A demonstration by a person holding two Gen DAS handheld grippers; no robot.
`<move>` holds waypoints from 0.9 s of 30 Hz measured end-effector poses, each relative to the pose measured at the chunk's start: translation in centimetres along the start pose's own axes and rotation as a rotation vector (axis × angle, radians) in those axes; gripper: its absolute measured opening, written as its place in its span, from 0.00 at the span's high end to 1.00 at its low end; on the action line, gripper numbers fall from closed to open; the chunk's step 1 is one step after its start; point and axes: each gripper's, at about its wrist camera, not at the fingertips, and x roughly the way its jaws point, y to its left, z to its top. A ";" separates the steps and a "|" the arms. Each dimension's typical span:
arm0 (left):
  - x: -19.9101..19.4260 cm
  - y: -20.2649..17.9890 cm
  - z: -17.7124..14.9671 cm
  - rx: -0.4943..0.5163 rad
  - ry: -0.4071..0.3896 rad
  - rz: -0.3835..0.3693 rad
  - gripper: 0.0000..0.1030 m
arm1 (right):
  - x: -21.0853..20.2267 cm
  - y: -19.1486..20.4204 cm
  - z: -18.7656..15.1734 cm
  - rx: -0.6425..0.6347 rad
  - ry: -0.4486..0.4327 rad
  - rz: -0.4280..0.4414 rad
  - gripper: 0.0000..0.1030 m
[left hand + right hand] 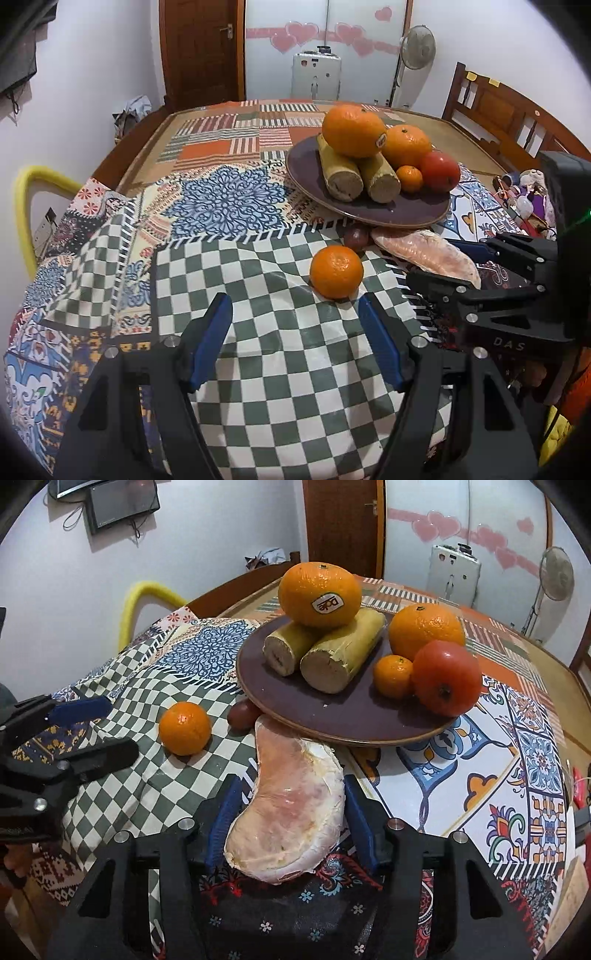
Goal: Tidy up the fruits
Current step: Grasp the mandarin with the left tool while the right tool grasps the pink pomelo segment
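Pale pomelo wedge (286, 812) on cloth between right gripper (286, 825) pads, apparently clasped, long axis toward twelve o'clock, tip under plate (332, 723); left gripper (295, 343) gaping, empty, loose mandarin (336, 271) just ahead at one o'clock.

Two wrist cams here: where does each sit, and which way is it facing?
Left wrist: on the left tongs, angled down at the loose mandarin; right tongs show at right.
Right wrist: on the right tongs, which straddle the pink wrapped piece; left tongs show at left.
Shared: plate, mandarin.
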 end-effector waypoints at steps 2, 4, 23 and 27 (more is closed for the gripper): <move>0.4 -0.1 0.1 0.002 0.009 -0.010 0.31 | -0.2 0.1 -0.1 -0.003 0.000 0.003 0.52; 0.7 -0.3 0.3 0.003 0.018 -0.026 0.31 | -0.9 0.0 -0.4 -0.005 -0.006 0.019 0.52; 4.0 -2.0 2.1 0.008 0.043 -0.019 0.57 | -6.1 -1.2 -2.0 -0.034 -0.124 -0.029 0.53; 3.8 -1.9 2.3 0.013 0.034 -0.025 0.64 | -6.3 -2.1 -1.7 -0.015 -0.138 -0.029 0.53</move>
